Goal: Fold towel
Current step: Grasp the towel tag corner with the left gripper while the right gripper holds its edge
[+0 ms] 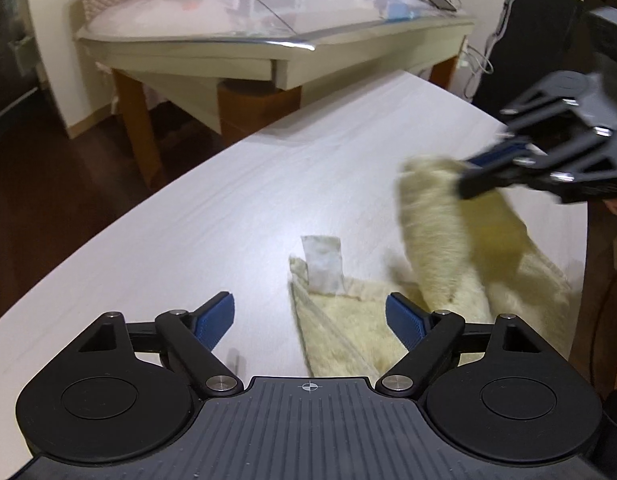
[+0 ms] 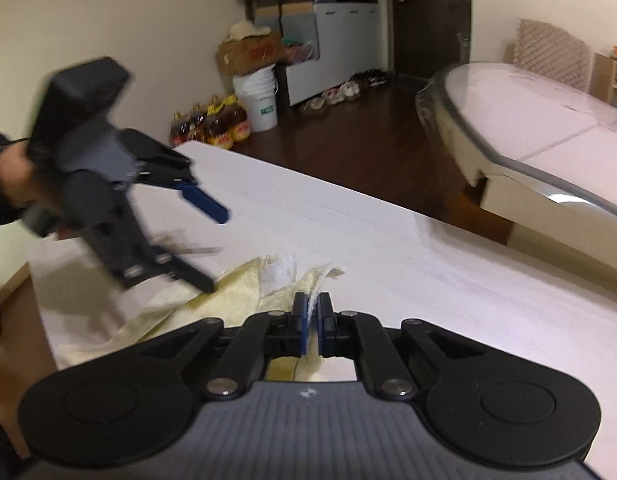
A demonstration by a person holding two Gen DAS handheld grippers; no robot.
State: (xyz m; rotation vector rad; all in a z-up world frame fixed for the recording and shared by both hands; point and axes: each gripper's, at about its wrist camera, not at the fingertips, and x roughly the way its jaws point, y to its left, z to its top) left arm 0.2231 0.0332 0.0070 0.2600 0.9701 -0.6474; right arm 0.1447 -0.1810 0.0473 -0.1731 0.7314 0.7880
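Note:
A pale yellow towel (image 1: pixel 448 248) lies on the white table (image 1: pixel 228 208), with a white label (image 1: pixel 322 264) at its near-left corner. My left gripper (image 1: pixel 310 318) is open and empty, hovering just above that corner. My right gripper (image 1: pixel 474 178) is shut on a far corner of the towel and holds it lifted, so the cloth hangs in a fold. In the right wrist view the right gripper (image 2: pixel 312 312) pinches the towel's edge (image 2: pixel 326 276) between its pads. The left gripper (image 2: pixel 214 248) shows there at left, open, over the towel (image 2: pixel 160 308).
A second table (image 1: pixel 268 20) with a glass top stands beyond the white one across a gap of dark floor. A dark cabinet (image 1: pixel 548 40) is at the far right. The white table's right edge (image 1: pixel 584 240) is close to the towel.

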